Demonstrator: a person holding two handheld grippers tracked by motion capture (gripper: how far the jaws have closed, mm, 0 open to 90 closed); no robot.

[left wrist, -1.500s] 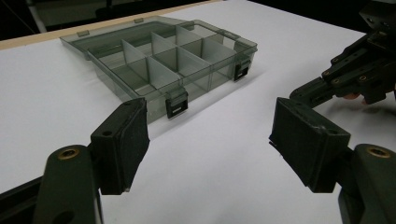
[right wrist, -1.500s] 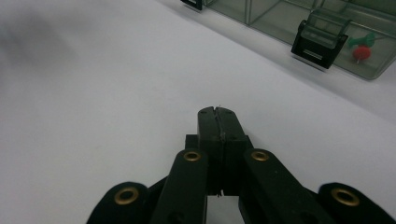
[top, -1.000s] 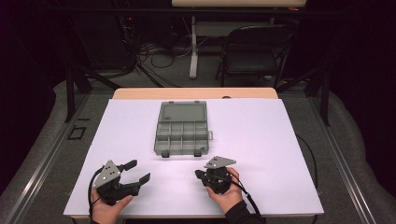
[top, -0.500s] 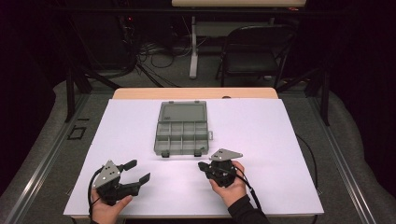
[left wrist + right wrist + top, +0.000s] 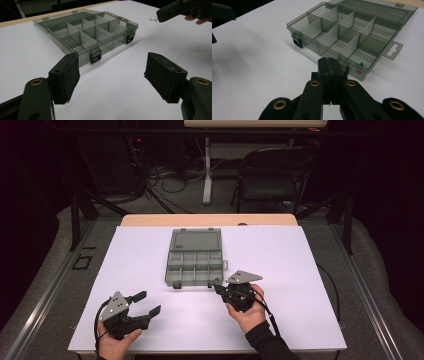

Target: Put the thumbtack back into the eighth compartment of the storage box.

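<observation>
The right gripper (image 5: 218, 289) pinches a white pushpin (image 5: 153, 19) just near of the open organizer box (image 5: 195, 256) mid-worktop — carrying it over. Next: ease it above a compartment and release. The left gripper (image 5: 148, 303) waits open, near-left.

No text, label or number is legible — none anywhere.

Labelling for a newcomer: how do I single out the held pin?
An open grey compartment box lies on the white table. Beside its near right corner the right gripper pinches a pin: white, unlike the green pin and red pin boxed.
</observation>
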